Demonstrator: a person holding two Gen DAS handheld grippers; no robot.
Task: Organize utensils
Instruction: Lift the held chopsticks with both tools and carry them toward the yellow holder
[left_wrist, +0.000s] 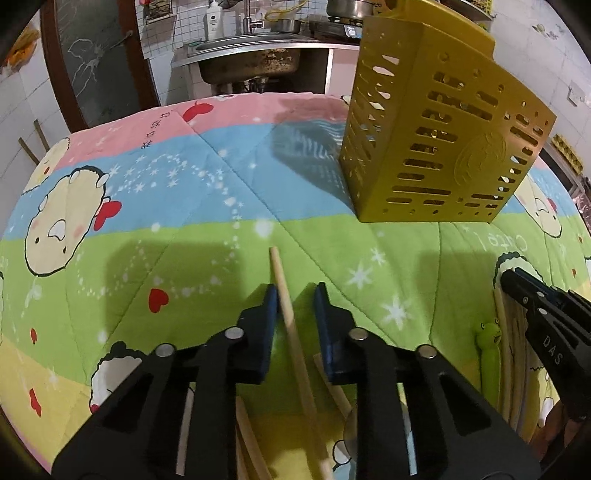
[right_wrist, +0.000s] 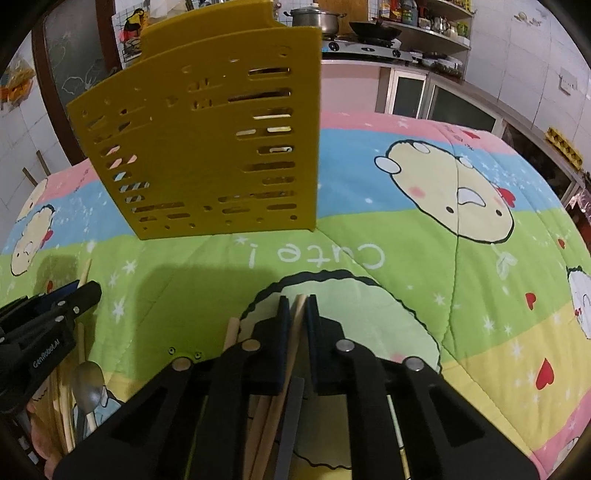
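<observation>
A yellow slotted utensil holder (left_wrist: 439, 133) stands upright on the cartoon blanket; it also shows in the right wrist view (right_wrist: 207, 147). My left gripper (left_wrist: 295, 299) is open, its blue pads either side of a wooden chopstick (left_wrist: 286, 306) lying on the blanket, the left pad close to it. My right gripper (right_wrist: 295, 306) is shut on a wooden chopstick (right_wrist: 298, 308) held between its pads. More chopsticks (right_wrist: 231, 332), a metal spoon (right_wrist: 88, 384) and a green frog-handled utensil (left_wrist: 489, 347) lie near the front edge.
The blanket (left_wrist: 147, 184) covers the table. Behind stand a steel sink (left_wrist: 251, 59), a stove with pot and pan (right_wrist: 365, 40) and cabinets. The right gripper body shows at the left wrist view's right edge (left_wrist: 546, 321).
</observation>
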